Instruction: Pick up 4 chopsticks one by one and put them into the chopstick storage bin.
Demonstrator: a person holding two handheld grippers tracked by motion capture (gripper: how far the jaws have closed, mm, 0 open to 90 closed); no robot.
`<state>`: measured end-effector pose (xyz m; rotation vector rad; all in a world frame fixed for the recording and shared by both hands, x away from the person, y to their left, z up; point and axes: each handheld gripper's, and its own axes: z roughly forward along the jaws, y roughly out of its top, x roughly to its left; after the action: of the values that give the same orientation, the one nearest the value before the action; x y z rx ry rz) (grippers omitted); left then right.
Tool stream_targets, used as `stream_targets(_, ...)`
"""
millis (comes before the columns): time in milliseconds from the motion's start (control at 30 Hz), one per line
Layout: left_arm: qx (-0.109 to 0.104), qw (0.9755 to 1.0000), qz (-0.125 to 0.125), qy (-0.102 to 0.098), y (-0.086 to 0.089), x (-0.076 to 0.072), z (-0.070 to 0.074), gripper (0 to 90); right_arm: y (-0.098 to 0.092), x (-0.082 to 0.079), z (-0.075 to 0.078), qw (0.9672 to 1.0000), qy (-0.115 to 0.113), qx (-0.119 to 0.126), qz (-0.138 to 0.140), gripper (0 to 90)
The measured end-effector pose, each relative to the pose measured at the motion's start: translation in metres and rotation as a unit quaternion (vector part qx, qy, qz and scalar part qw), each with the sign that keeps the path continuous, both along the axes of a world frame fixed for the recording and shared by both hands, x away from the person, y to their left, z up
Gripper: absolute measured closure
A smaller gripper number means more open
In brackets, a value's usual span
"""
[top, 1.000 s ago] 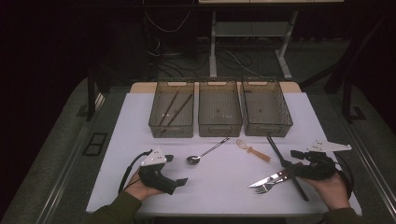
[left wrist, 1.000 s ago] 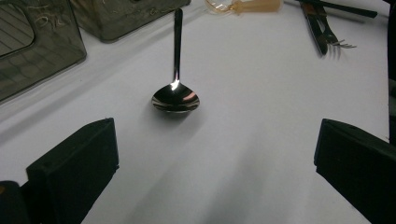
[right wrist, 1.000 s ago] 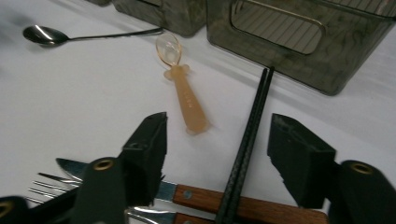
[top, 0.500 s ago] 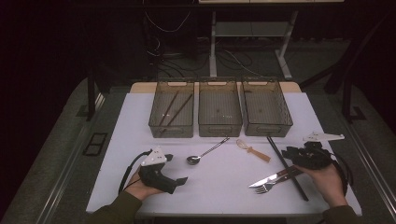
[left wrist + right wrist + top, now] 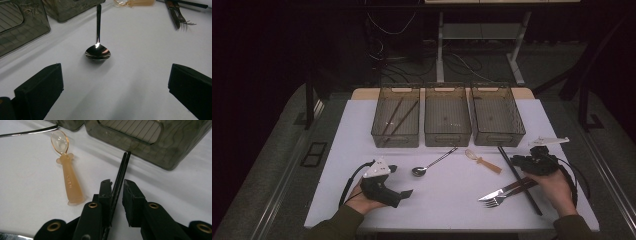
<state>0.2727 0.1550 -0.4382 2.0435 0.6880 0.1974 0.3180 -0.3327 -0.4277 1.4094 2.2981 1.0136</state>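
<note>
Black jaws of the right gripper (image 5: pixel 117 188) had just been closing around the paired chopsticks (image 5: pixel 119 176), narrow, with a gap still at one pad. Lying flat on the white table (image 5: pixel 452 200), their long axis ran from the gripper toward the right-hand bin (image 5: pixel 495 116).

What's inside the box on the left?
The left box holds two dark chopsticks lying slanted on its floor. Its tinted front wall blurs their lower ends, so anything small tucked there can't be made out.
</note>
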Motion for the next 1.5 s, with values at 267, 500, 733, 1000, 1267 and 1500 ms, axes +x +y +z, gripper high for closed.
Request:
stream_targets(267,0.002,1.0,0.0,-0.001,-0.0005,-0.0006,0.0003,0.0,0.0021,-0.004,-0.0032,0.9998,0.014,-0.016,0.005,78.8)
stream_targets(500,0.009,0.9999,-0.005,-0.004,-0.0001,-0.0006,0.0007,0.0,0.0004,-0.0078,-0.0043,0.9996,0.02,-0.019,0.002,79.7)
stream_targets(733,0.01,0.9999,-0.006,-0.004,-0.0005,-0.0007,0.0007,0.0,-0.0012,-0.0076,-0.0066,0.9994,0.025,-0.022,0.003,81.5)
stream_targets(1000,0.009,0.9999,-0.006,-0.004,-0.0007,-0.0008,0.0007,0.0,-0.0012,-0.0062,-0.0092,0.999,0.032,-0.031,0.003,82.0)
stream_targets(1267,0.006,1.0,-0.004,-0.003,-0.0012,-0.0011,0.0006,0.0,-0.0021,-0.0045,-0.0103,0.9988,0.03,-0.038,0.005,82.4)
stream_targets(1500,0.008,0.9999,-0.006,-0.004,-0.0007,-0.0009,0.001,0.0,-0.0024,-0.0044,-0.0109,0.9985,0.029,-0.046,0.002,80.1)
